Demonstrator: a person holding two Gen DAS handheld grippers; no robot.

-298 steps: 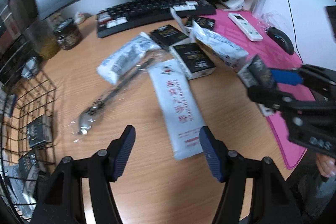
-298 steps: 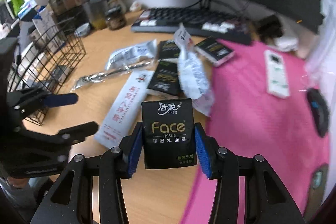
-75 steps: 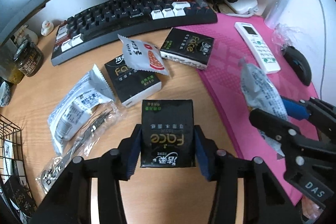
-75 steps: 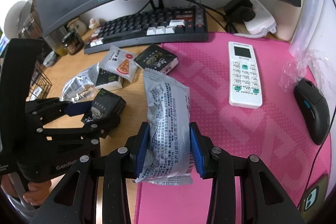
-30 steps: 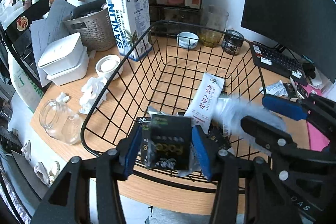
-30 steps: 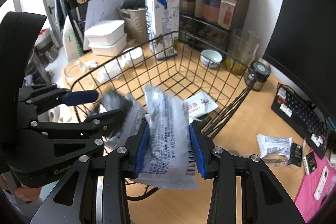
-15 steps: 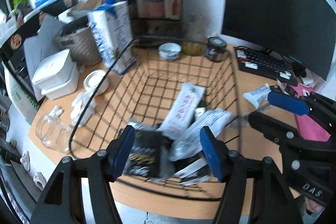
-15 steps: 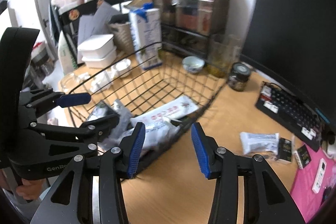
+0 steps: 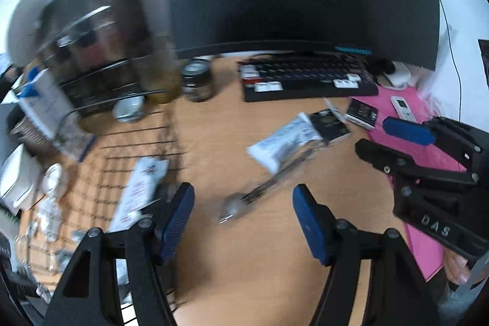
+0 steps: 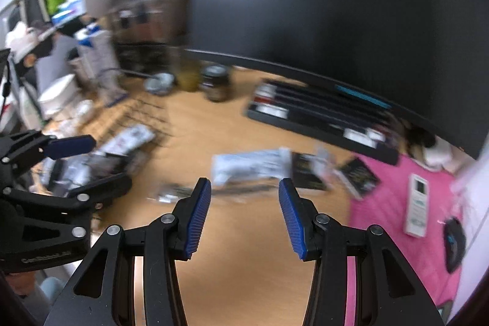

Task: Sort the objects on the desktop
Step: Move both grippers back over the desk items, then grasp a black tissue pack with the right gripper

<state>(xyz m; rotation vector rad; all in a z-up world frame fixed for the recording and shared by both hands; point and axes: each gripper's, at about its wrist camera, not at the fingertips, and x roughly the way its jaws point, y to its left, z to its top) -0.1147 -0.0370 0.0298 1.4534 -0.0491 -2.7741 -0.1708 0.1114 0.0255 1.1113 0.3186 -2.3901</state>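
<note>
The basket point(image 9: 134, 142) with its sorted packs sits off to my left, and what is still loose lies on the desk point(image 9: 214, 148) ahead: a white packet point(image 9: 284, 142), a wrapped spoon point(image 9: 269, 188), dark tissue packs point(image 9: 330, 124). The spoon runs slantwise, bowl end nearest, straight ahead of my left gripper point(image 9: 241, 222), so I judge that hand better placed for it. My right gripper point(image 10: 244, 216) faces the packet; both grippers have just been opening and hold nothing.

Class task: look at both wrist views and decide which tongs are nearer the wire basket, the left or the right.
Left. The left tongs hang by the wire basket, one finger over its near edge. The right tongs sit farther out over bare desk, toward the pink mat.
</note>
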